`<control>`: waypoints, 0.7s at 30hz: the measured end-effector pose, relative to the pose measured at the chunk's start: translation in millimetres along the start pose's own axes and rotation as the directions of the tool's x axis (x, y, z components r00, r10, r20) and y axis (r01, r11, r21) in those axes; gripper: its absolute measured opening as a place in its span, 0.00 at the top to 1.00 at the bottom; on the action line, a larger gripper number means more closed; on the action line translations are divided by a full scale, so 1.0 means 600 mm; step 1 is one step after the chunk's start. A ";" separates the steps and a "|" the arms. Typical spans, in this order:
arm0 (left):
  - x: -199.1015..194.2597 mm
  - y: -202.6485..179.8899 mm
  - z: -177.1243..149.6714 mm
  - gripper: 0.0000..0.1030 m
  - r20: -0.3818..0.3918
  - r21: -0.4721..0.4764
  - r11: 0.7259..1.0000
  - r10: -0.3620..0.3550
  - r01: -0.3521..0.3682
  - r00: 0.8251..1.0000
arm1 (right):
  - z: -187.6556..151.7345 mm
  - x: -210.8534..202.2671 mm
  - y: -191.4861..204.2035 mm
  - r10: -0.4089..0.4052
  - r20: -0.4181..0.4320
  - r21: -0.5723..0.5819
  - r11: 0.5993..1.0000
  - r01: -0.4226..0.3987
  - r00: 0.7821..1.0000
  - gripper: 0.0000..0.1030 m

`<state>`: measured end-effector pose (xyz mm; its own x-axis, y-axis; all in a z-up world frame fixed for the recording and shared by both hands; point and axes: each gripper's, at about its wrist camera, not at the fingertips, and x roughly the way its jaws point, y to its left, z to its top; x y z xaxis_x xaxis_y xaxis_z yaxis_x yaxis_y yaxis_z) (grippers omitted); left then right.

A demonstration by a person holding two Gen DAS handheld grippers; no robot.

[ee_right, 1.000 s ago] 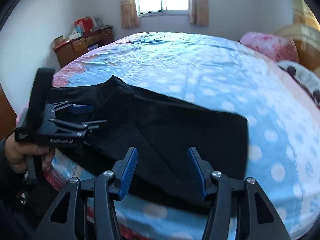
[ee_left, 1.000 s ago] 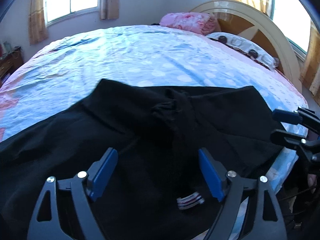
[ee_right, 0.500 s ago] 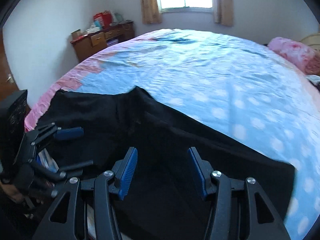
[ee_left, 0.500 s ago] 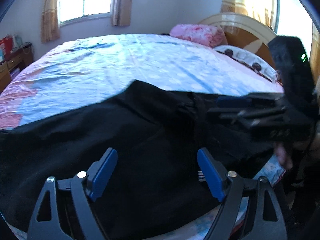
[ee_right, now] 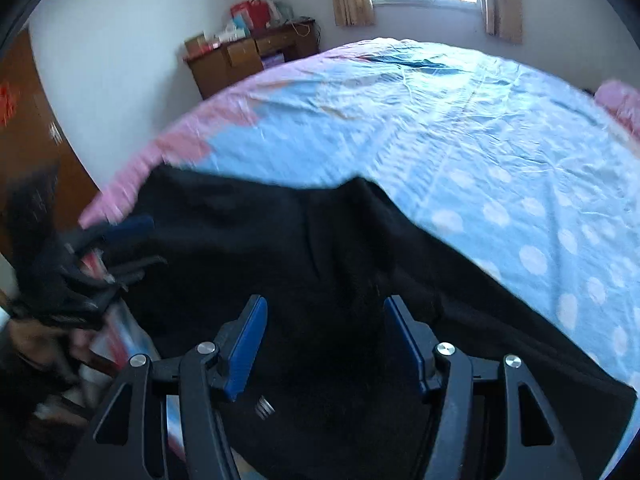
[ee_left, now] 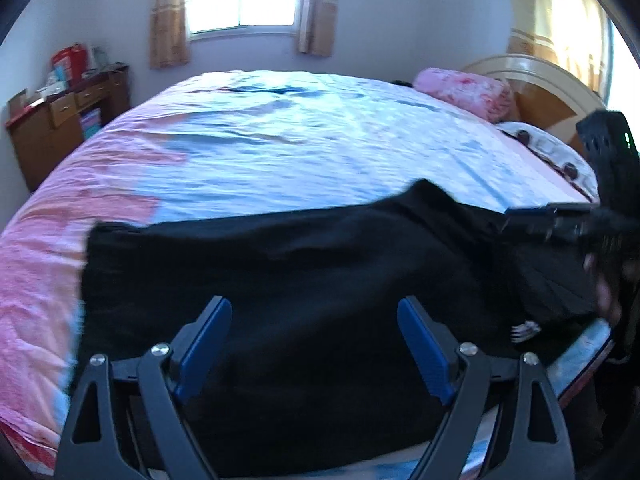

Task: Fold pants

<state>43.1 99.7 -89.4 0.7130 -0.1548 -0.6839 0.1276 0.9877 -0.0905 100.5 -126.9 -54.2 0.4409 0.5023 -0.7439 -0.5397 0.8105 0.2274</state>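
With my left gripper (ee_left: 314, 344) and right gripper (ee_right: 324, 344) both apart (right just widening, nothing pinched), I risk dragging the black pants (ee_left: 300, 280) at lower frame into wrinkles

Black pants (ee_left: 304, 280), spread flat and lengthwise along the near edge of the bed, small white tag showing.

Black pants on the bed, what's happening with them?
A person holds a claw in each hand above a pair of black cloth pants spread on the blue and pink polka-dot bedsheet. The left claw is open over the pants and grips nothing. The right claw has just been opening, with nothing pinched between its blue pads. The folding does not look finished.
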 end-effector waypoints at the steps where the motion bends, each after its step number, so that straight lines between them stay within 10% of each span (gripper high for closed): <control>1: 0.002 0.011 0.002 0.15 0.000 -0.010 1.000 0.008 -0.008 1.000 | 0.017 0.007 -0.006 0.017 0.005 0.025 1.000 -0.017 1.000 0.39; 8: 0.017 0.049 0.001 0.14 -0.025 0.010 0.998 0.058 -0.057 0.998 | 0.115 0.108 -0.090 0.176 -0.062 0.271 0.950 -0.153 0.982 0.39; 14: 0.042 0.063 -0.010 0.11 -0.057 0.022 0.998 0.064 -0.063 0.996 | 0.140 0.205 -0.100 0.374 -0.228 0.343 0.895 -0.285 0.899 0.39; 21: 0.029 0.064 -0.012 0.10 -0.034 0.040 0.998 0.058 -0.056 0.998 | 0.138 0.225 -0.128 0.460 -0.103 0.464 0.806 -0.366 0.882 0.39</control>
<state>55.7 135.3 -109.9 0.6949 -0.0967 -0.7126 0.1147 0.9931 -0.0229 260.7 -96.3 -119.7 0.0667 0.7849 -0.6160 -0.2636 0.6094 0.7478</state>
